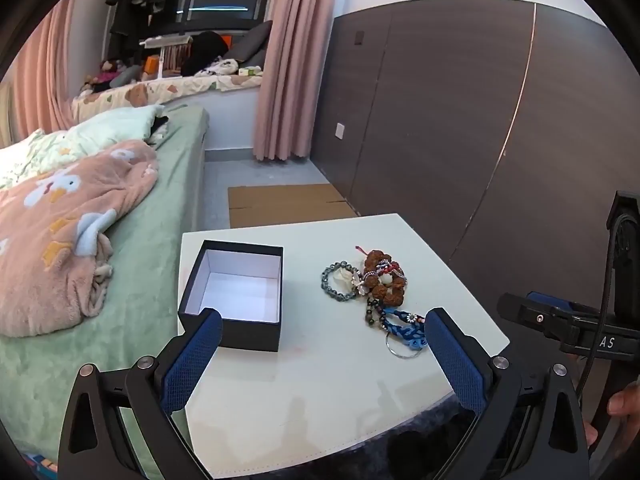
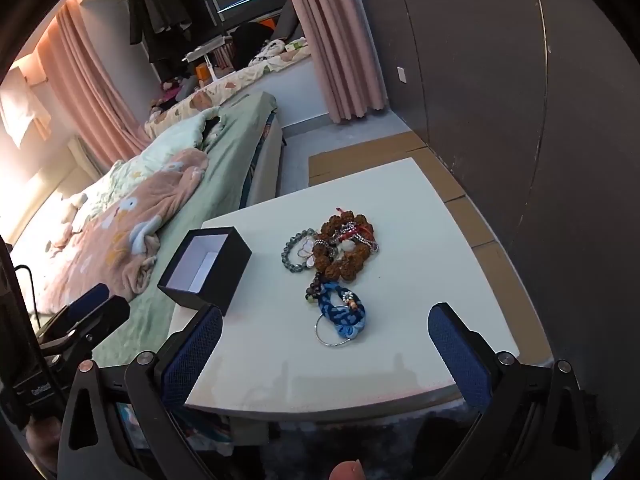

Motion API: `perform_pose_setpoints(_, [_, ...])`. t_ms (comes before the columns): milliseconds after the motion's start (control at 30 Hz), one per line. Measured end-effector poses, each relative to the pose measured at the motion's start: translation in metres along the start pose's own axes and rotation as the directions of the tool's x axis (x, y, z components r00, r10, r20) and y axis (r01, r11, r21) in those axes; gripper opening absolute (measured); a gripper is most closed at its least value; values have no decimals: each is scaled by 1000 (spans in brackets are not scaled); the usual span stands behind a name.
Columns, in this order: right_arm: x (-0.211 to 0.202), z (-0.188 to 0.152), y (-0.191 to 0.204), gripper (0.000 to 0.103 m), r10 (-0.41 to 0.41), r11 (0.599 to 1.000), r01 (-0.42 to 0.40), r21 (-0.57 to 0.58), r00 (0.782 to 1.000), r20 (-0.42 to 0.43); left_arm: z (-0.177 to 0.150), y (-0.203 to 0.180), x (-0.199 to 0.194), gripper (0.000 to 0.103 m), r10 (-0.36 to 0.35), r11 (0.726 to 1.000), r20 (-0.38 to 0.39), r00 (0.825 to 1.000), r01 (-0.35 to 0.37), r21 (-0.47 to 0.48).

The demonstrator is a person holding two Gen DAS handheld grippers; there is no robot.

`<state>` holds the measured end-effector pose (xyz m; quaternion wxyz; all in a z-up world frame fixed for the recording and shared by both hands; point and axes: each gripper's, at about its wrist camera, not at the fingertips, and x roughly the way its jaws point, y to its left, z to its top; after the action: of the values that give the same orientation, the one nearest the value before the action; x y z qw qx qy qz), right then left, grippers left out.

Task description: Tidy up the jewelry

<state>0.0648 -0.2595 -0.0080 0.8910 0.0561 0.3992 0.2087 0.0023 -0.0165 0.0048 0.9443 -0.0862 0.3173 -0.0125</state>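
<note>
**Open box and jewelry pile on a white tabletop, both grippers wide and empty**

At far left, a bed [image 1: 168, 208] with a green sheet and a crumpled pink blanket [image 1: 68, 232] runs beside the white tabletop [image 1: 320, 392]. On the tabletop's left part sits a black box [image 1: 236, 296], lid off, its white inside empty. To its right, apart from the box, lies a pile of jewelry: a grey-green bead bracelet [image 1: 338, 282] touching a chunky brown seed bracelet [image 1: 380, 276], with a blue braided cord [image 1: 408, 330] and a metal ring [image 1: 400, 346] trailing toward the viewer. Dark wall panels [image 1: 480, 120] rise at right.

The left hand-held gripper [image 1: 322, 354] hovers over the near edge, its blue-padded jaws spread wide, holding nothing; the box corner sits by its left finger, the blue cord by its right. The right hand-held gripper [image 2: 324, 354] is likewise spread wide and empty, above the near edge, with the jewelry ahead between its fingers.
</note>
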Motion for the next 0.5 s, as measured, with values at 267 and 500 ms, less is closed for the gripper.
perform_pose_setpoints(267, [-2,-6,1,103,-14,1000,15,-26,1000,10,7,-7,0,101,-7,1000,6,1000,7,-2])
perform_pose_setpoints(500, [-1,1,9,103,-27,999,28,-44,1000,6,2,-1,-1,101,-8,1000,10,1000,9,-7])
